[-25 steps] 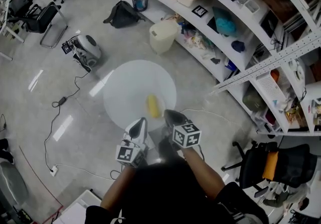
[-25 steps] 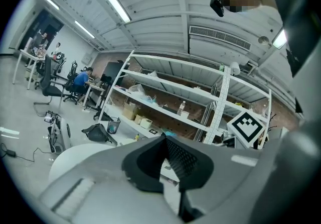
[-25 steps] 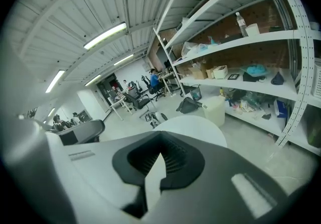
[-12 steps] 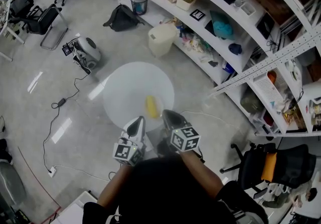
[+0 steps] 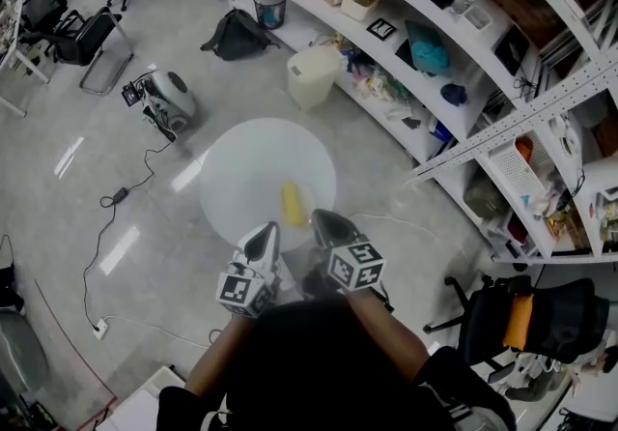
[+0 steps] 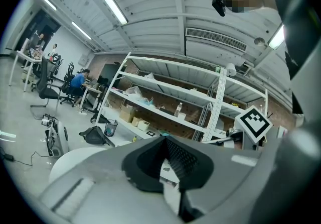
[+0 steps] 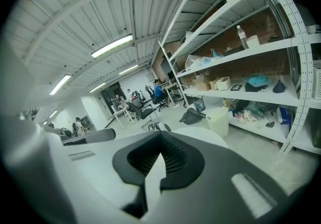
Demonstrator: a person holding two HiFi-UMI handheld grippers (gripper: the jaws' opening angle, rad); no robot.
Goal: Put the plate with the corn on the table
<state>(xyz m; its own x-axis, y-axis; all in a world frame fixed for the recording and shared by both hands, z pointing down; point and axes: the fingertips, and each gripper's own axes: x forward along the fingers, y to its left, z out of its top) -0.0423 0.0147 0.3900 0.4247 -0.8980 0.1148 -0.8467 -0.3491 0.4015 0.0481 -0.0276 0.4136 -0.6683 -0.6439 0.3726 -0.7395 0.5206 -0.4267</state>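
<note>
A round white plate (image 5: 251, 173) with a yellow corn cob (image 5: 293, 204) on its near right part hangs level above the floor. My left gripper (image 5: 264, 244) is shut on the plate's near rim. My right gripper (image 5: 323, 224) is shut on the same rim just right of it, close to the corn. In the left gripper view the white plate (image 6: 70, 160) spreads out to the left beyond the closed left gripper (image 6: 168, 155). In the right gripper view a white sliver of rim sits between the pads of the right gripper (image 7: 159, 155), with the plate (image 7: 205, 135) beyond.
Long white shelves (image 5: 406, 43) packed with boxes and clutter run along the right. A white bin (image 5: 314, 70), a black bag (image 5: 237, 31), a small wheeled machine (image 5: 164, 99) and cables (image 5: 116, 197) lie on the grey floor. Office chairs stand at top left (image 5: 77, 33) and bottom right (image 5: 521, 318).
The plate and both grippers have shifted a touch toward the person. Both grips and the corn's place on the plate are unchanged.
</note>
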